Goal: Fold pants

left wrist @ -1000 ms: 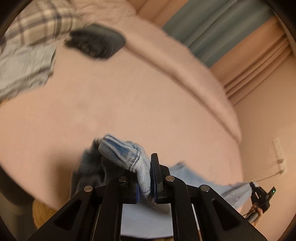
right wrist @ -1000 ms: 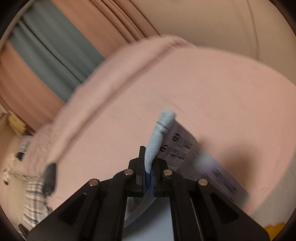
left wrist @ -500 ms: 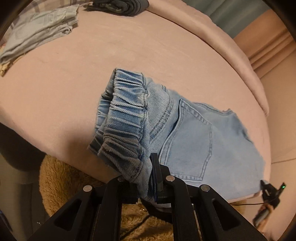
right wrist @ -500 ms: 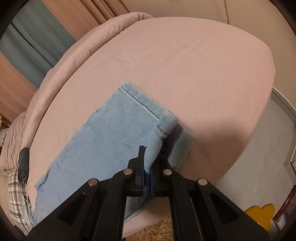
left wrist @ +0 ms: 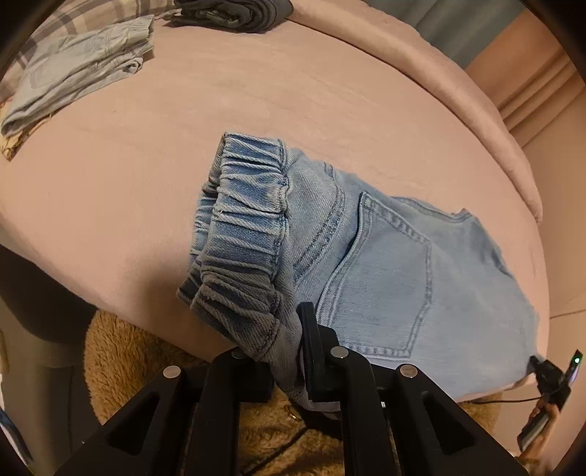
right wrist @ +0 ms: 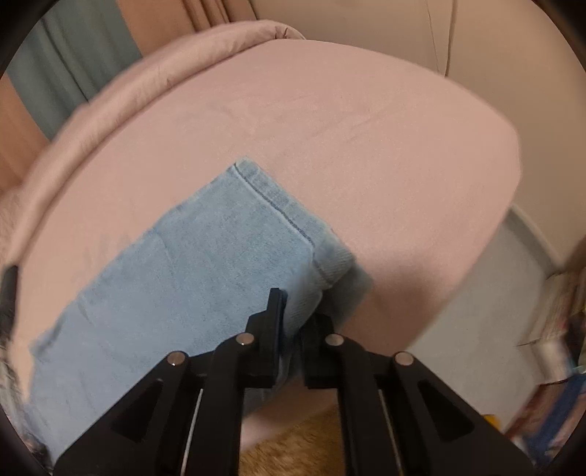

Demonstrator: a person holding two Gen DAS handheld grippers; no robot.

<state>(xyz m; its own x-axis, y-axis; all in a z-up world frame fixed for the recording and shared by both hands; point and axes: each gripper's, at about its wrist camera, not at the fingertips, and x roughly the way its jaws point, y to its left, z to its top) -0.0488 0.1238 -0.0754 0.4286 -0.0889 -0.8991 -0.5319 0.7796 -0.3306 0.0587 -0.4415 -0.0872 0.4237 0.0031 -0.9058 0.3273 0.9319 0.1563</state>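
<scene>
Pink bedding covered the bed (left wrist: 256,91) across most of the left wrist view, with a rolled pink border along the upper right and pale curtain folds (left wrist: 538,84) beyond it. A folded light-blue garment (left wrist: 80,62) lay on the bed at the upper left, a dark folded garment (left wrist: 234,12) at the top centre, and a plaid cloth (left wrist: 73,18) in the top left corner. A tan shaggy rug (left wrist: 121,351) showed below the bed's edge at the bottom. The light denim pants (left wrist: 384,263) lay flat on the bed at centre right, back pocket up, the gathered waistband hanging toward the near edge. The left gripper (left wrist: 289,351) had its fingers pressed together on the corner of that waistband. At the lower right a hand held the other gripper at the pants' far end.

Over in the right wrist view, the same pink bed (right wrist: 348,128) filled the frame, with a green-grey curtain (right wrist: 66,58) at the upper left, a pale wall at the upper right and grey floor (right wrist: 487,311) at the right. The pants' hemmed leg end (right wrist: 205,271) lay flat at centre left. The right gripper (right wrist: 295,315) had just been opening, its fingers slightly spread with the hem corner between them.
</scene>
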